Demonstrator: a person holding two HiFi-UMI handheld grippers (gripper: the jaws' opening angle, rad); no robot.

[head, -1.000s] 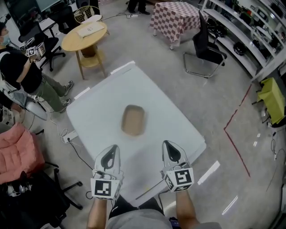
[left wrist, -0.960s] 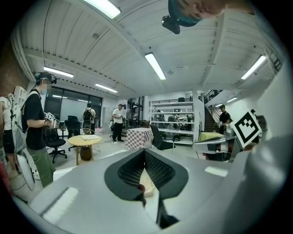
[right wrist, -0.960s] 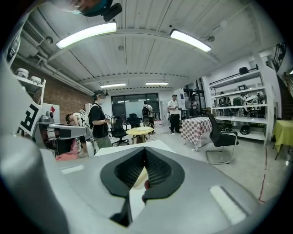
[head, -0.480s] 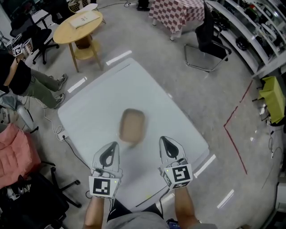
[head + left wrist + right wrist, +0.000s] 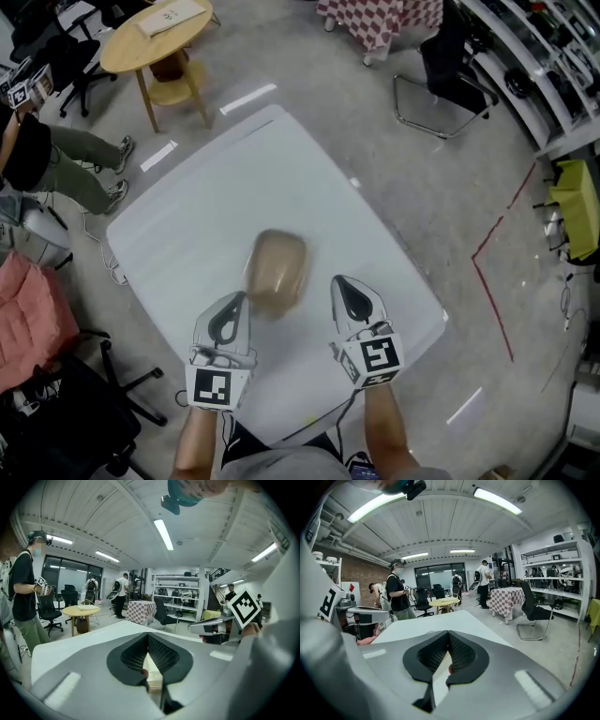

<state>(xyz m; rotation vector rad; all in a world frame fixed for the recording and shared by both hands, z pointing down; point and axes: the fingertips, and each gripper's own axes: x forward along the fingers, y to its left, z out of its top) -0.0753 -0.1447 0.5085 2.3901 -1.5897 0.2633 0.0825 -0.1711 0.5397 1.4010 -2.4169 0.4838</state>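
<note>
A tan rounded object (image 5: 277,270), blurred, lies near the middle of a white table (image 5: 234,178) in the head view. My left gripper (image 5: 236,302) is just to its near left, and my right gripper (image 5: 343,285) is just to its near right; both point toward the far side. Each has its jaws closed tip to tip with nothing between them, as the left gripper view (image 5: 148,637) and the right gripper view (image 5: 448,634) show. Neither touches the tan object. The right gripper's marker cube (image 5: 367,357) sits above the person's wrist.
A round wooden table (image 5: 155,33) stands beyond the far left corner, with a person (image 5: 42,155) to its left. A black chair (image 5: 448,66) and a checkered table (image 5: 384,14) stand at the back right. Pink cloth (image 5: 33,314) lies on the left. Shelves (image 5: 548,70) line the right wall.
Both grippers have moved forward over the table and now flank the tan object closely. Their jaws stayed shut. The head view has shifted, so the table sits lower and larger.
</note>
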